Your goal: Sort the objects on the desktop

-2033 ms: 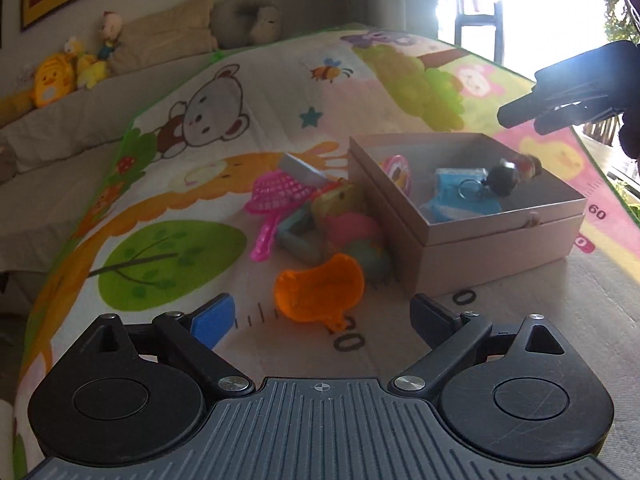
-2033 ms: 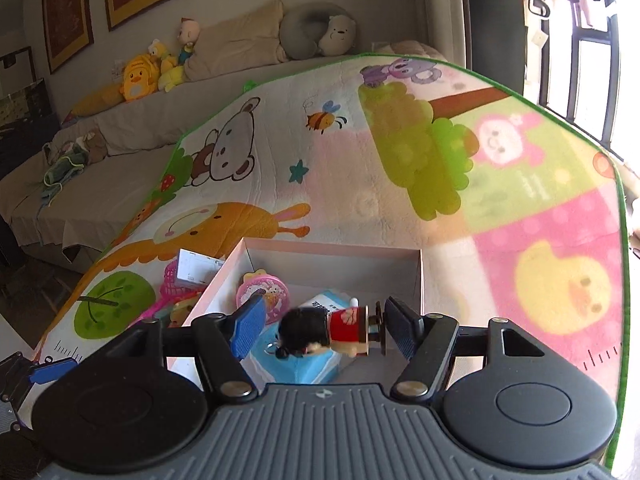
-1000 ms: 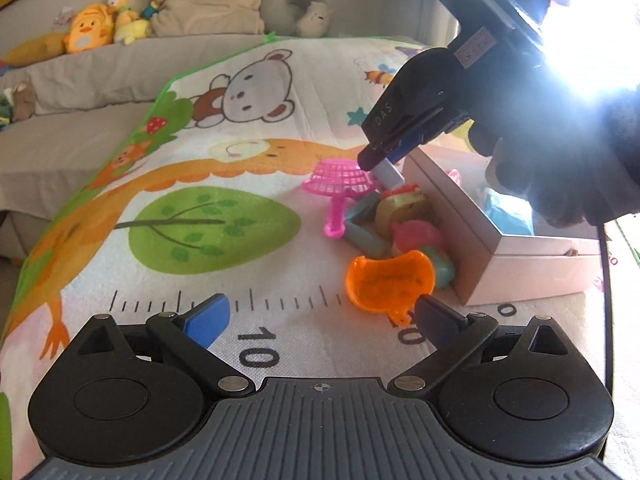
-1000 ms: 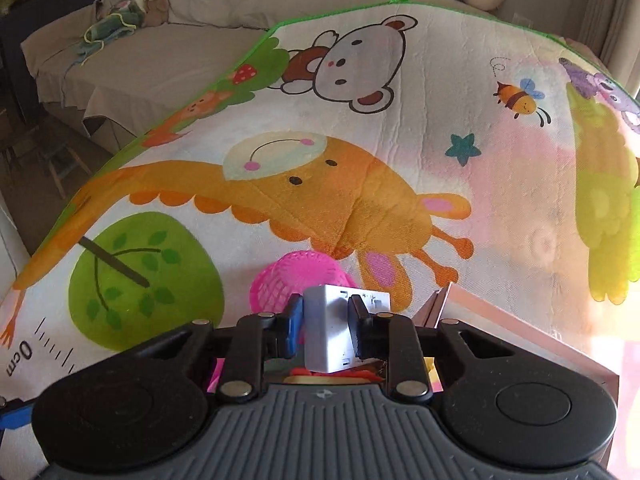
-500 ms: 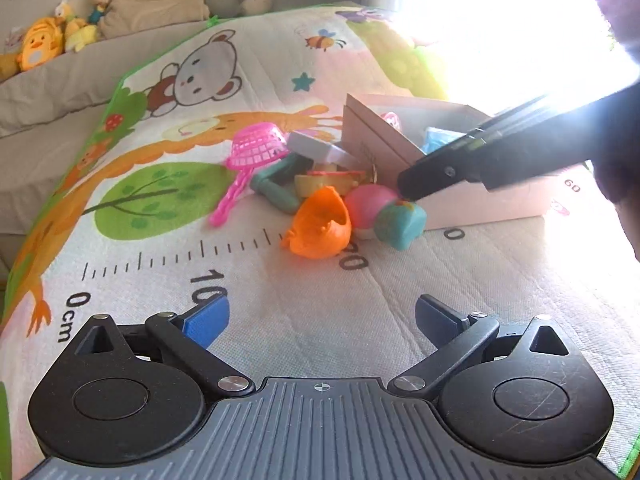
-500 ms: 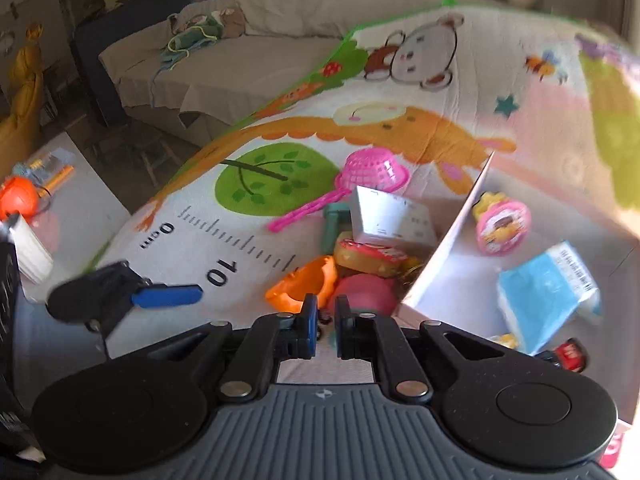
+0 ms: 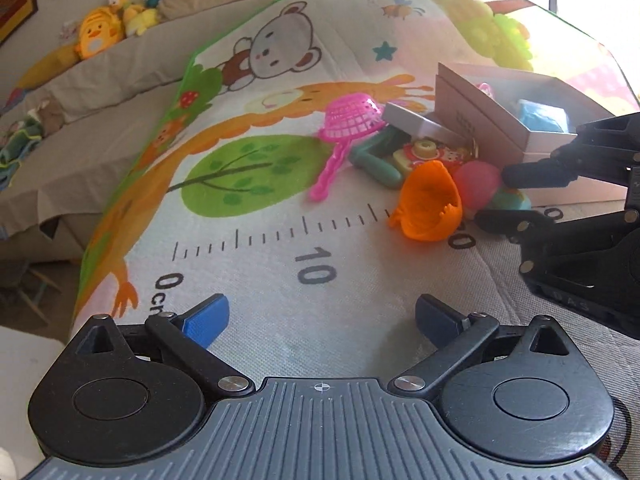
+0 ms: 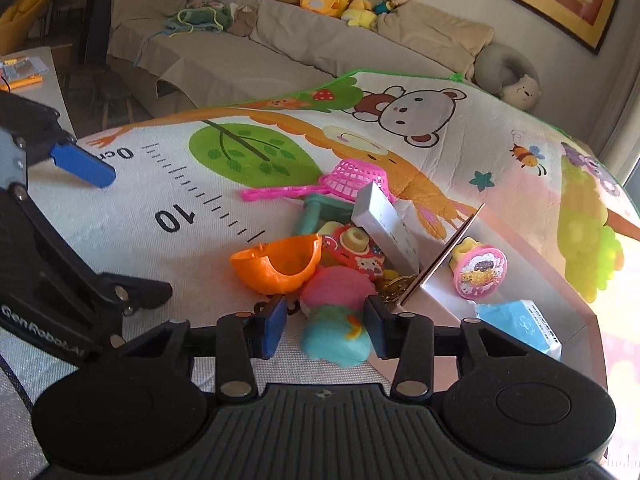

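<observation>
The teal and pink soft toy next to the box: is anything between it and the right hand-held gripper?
Nothing visible. The right hand-held gripper has just been opening, and the teal and pink soft toy already lies between its fingers, beside the box wall.

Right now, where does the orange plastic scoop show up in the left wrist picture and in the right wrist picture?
Left wrist view: the orange scoop lies right of centre, at mid-height, on the mat by the ruler marks.
Right wrist view: the orange scoop lies left of centre, just beyond the right gripper.
Shared landmark: the pink net lies beyond the scoop in both.
</observation>
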Demonstrator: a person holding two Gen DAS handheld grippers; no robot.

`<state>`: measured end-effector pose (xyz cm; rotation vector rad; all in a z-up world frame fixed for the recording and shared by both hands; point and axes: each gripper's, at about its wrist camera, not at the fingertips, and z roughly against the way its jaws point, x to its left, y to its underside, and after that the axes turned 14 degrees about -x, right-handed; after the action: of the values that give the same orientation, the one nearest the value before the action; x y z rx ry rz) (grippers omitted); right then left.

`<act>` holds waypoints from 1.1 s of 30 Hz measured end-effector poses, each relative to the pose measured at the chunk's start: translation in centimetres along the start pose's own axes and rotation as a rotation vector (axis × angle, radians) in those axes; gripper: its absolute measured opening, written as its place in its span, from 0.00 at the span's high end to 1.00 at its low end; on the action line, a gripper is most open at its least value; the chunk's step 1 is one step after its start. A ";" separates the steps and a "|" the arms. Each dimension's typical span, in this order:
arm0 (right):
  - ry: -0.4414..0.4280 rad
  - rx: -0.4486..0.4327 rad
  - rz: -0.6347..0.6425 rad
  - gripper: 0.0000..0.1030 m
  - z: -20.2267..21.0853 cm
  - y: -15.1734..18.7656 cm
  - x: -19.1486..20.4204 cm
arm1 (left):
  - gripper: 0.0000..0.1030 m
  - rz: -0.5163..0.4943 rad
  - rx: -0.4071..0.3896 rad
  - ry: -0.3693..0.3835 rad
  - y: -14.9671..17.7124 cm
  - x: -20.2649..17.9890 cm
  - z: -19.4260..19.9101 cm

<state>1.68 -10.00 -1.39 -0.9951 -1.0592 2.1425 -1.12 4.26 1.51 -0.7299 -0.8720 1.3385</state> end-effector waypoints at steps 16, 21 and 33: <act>0.081 0.082 -0.290 0.83 9.7 6.4 -6.1 | 0.01 0.022 -0.073 0.136 -2.6 -4.0 -2.9; 0.100 0.027 -0.369 0.26 10.3 6.2 -7.0 | 0.35 0.045 -0.047 0.139 -2.9 -4.4 -4.6; 0.060 0.038 -0.462 0.17 4.7 4.7 -5.7 | 0.53 0.041 -0.047 0.159 -1.5 -3.1 -1.9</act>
<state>0.46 -18.66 -1.20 -0.7074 -1.0909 1.7396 1.23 1.13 1.43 -0.8824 -0.7673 1.2809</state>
